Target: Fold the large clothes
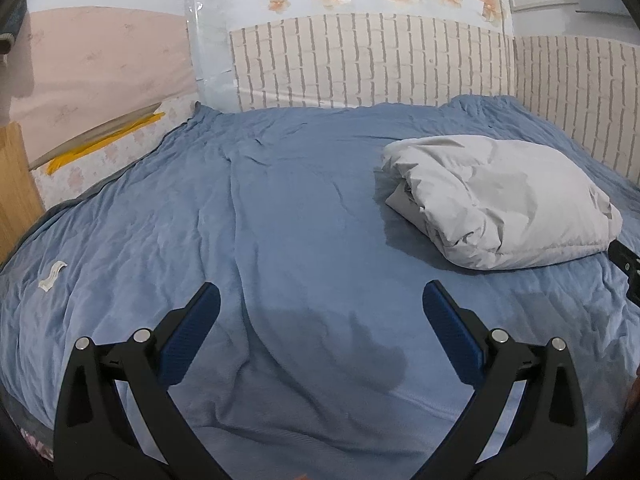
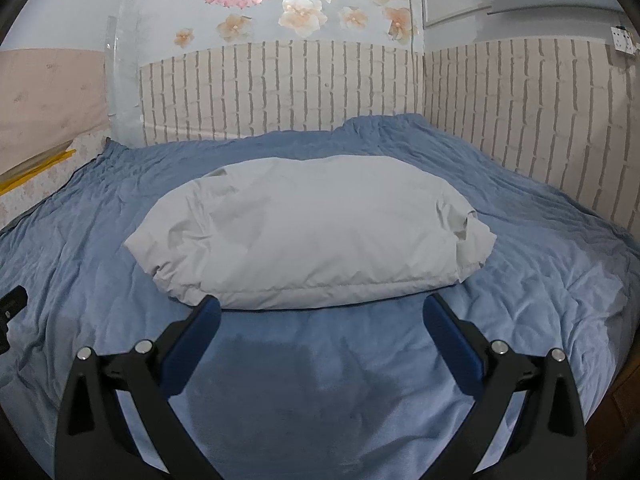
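A pale grey padded garment point(image 2: 308, 232) lies folded into a thick bundle on the blue bedspread point(image 2: 304, 380). It also shows in the left wrist view point(image 1: 500, 200), to the right. My right gripper point(image 2: 320, 304) is open and empty, just in front of the bundle's near edge. My left gripper point(image 1: 320, 292) is open and empty over bare bedspread point(image 1: 280, 220), to the left of the bundle. The right gripper's tip point(image 1: 626, 260) peeks in at the right edge of the left wrist view, and the left gripper's tip point(image 2: 12, 308) at the left edge of the right wrist view.
A brick-pattern wall panel point(image 2: 280, 88) borders the bed at the back and right. A pink board point(image 1: 100, 64) and a wooden panel point(image 1: 16, 184) stand at the left. A small white tag point(image 1: 52, 276) lies on the bedspread at the left.
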`<state>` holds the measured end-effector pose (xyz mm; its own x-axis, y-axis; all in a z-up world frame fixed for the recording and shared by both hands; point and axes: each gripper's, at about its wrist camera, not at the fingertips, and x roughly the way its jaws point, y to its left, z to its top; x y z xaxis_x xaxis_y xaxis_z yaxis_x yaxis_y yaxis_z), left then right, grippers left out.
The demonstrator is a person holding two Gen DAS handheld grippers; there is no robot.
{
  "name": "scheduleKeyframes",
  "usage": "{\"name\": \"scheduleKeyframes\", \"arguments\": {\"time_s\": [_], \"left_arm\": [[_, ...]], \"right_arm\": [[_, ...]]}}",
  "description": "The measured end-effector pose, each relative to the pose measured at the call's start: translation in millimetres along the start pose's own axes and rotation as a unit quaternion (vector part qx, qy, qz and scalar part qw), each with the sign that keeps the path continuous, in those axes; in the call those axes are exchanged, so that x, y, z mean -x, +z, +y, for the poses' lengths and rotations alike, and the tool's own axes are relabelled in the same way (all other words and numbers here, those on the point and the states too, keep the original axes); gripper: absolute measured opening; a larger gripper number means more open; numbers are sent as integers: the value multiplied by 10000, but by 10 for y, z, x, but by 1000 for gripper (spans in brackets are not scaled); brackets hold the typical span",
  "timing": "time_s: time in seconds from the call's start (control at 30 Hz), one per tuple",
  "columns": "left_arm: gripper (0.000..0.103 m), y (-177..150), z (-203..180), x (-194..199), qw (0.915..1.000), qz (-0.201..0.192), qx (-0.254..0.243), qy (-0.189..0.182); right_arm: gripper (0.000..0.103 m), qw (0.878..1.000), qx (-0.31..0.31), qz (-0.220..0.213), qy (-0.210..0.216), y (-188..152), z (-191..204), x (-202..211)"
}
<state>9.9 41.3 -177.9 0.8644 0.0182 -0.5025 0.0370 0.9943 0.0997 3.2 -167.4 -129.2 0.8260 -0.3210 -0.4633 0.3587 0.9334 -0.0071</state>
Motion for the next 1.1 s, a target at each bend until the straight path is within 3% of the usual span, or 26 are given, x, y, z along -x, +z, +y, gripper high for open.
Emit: {"name": "scheduleKeyframes", "arguments": {"time_s": [1.1], "left_arm": [[100, -41, -91, -10, 9998, -19, -141, 110]], "right_arm": [[101, 9998, 92, 117, -119, -37, -69, -68]]}}
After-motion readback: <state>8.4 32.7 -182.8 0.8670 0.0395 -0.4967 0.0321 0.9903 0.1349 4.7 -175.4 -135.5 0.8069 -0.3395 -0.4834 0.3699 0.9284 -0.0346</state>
